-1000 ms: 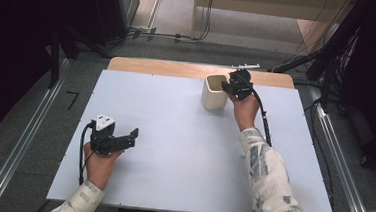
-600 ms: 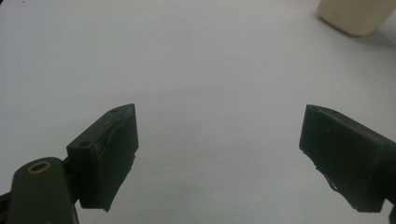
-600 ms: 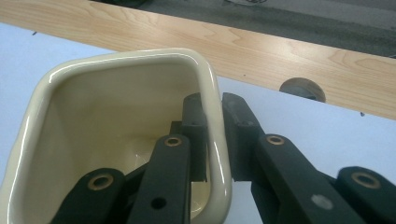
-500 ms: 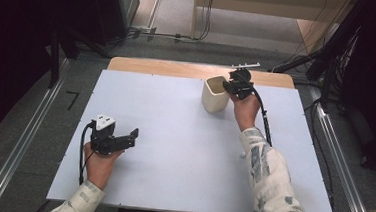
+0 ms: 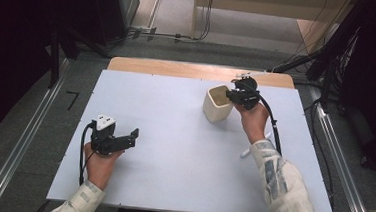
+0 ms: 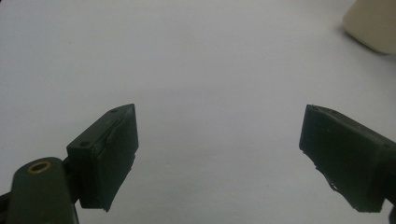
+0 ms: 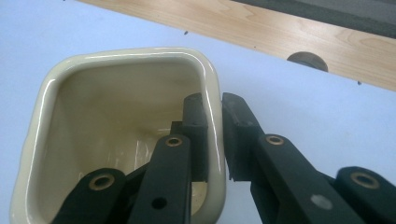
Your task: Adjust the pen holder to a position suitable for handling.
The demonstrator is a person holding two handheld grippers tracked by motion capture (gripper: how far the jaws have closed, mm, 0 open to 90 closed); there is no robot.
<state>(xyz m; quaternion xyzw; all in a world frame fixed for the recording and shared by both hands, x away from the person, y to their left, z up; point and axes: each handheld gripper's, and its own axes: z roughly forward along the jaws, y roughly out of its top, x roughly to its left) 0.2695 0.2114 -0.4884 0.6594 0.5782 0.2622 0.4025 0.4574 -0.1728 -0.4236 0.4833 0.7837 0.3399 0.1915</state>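
A cream square cup (image 5: 217,104) stands at the back right of the white table (image 5: 171,175). My right gripper (image 5: 230,95) is shut on the cup's right wall. In the right gripper view, one jaw sits inside the cup (image 7: 116,116) and the other outside, and the right gripper (image 7: 215,105) pinches the rim. Near the front left, my left gripper (image 5: 133,134) is held still and open. In the left gripper view, the left gripper (image 6: 219,144) has only bare table between its jaws, and a corner of the cup (image 6: 373,25) lies far off at the top right.
A small white pen-like object (image 5: 245,152) lies on the table beside the right forearm. A wooden strip (image 5: 178,69) runs along the table's far edge. Cables and dark equipment stand on the floor beyond it and along the right side.
The right gripper has come a little toward the person with the cup held in it, and the cup has shifted with it. The left hand has stayed put.
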